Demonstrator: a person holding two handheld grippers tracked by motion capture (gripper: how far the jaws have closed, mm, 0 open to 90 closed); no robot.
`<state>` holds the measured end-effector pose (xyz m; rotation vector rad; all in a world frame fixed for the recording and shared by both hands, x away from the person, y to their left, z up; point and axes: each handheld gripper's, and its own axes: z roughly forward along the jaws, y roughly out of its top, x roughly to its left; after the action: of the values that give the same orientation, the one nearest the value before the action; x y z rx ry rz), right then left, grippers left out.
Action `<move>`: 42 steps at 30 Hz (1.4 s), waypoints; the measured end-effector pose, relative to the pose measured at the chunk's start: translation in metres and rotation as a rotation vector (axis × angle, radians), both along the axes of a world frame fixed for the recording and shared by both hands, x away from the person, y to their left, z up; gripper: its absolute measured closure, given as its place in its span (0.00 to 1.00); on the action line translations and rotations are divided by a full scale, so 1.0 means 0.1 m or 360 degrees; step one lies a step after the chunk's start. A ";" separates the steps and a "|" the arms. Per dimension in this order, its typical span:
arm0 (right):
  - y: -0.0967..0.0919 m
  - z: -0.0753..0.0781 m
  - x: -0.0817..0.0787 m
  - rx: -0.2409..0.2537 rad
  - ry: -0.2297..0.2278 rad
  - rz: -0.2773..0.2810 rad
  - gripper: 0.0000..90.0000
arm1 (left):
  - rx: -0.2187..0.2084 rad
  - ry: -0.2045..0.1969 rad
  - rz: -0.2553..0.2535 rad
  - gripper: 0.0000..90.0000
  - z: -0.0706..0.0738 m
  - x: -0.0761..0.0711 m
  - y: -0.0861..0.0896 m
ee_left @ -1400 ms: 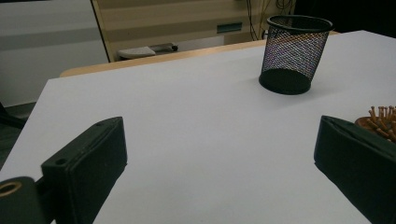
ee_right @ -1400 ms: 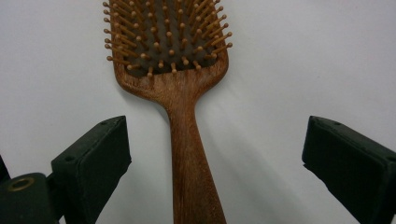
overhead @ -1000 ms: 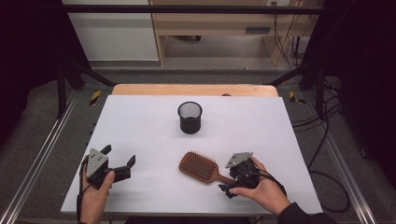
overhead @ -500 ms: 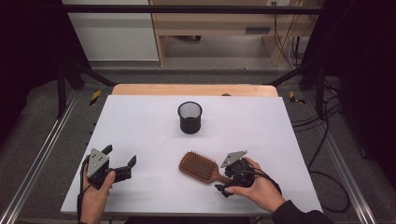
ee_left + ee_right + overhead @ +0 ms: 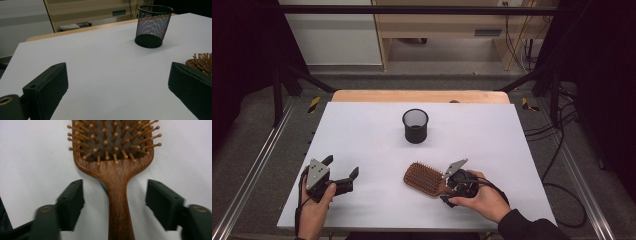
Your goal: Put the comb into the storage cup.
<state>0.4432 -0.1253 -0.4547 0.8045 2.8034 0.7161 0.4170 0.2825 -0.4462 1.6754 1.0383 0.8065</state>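
The wooden hairbrush [image 5: 424,178] lies bristles up on the white table [image 5: 362,130], in the lower middle of the high view, its handle running toward the lower right, straight into the right gripper [image 5: 452,189]. In the right gripper view the handle [image 5: 118,202] runs up the centre of the frame between the two jaws, which stand wide open on either side of it, touching nothing, so the brush's long axis lines up with the gripper's reach and a squeeze would likely catch the handle. The right hand [image 5: 479,197] is plainly the nearer one. The left gripper [image 5: 341,176] sits at lower left, well apart from the brush, jaws spread wide and empty. The mesh cup [image 5: 415,125] stands upright beyond the brush, toward the frame's middle
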 end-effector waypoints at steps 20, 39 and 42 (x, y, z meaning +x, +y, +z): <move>0.06 0.00 0.04 -0.0104 0.0035 0.0048 0.66 | 0.0009 0.0006 -0.0016 0.04 0.00 0.01 -0.03; 0.18 0.04 0.08 -0.0248 0.0102 0.0028 0.81 | 0.0039 0.0018 -0.0066 0.04 -0.02 0.02 -0.13; 0.17 0.04 0.06 -0.0230 0.0074 0.0025 0.81 | 0.0038 0.0001 -0.0065 0.04 0.00 0.01 -0.12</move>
<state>0.4494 -0.1084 -0.4511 0.7840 2.8653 0.4957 0.4176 0.2701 -0.4461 1.7115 0.9955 0.7946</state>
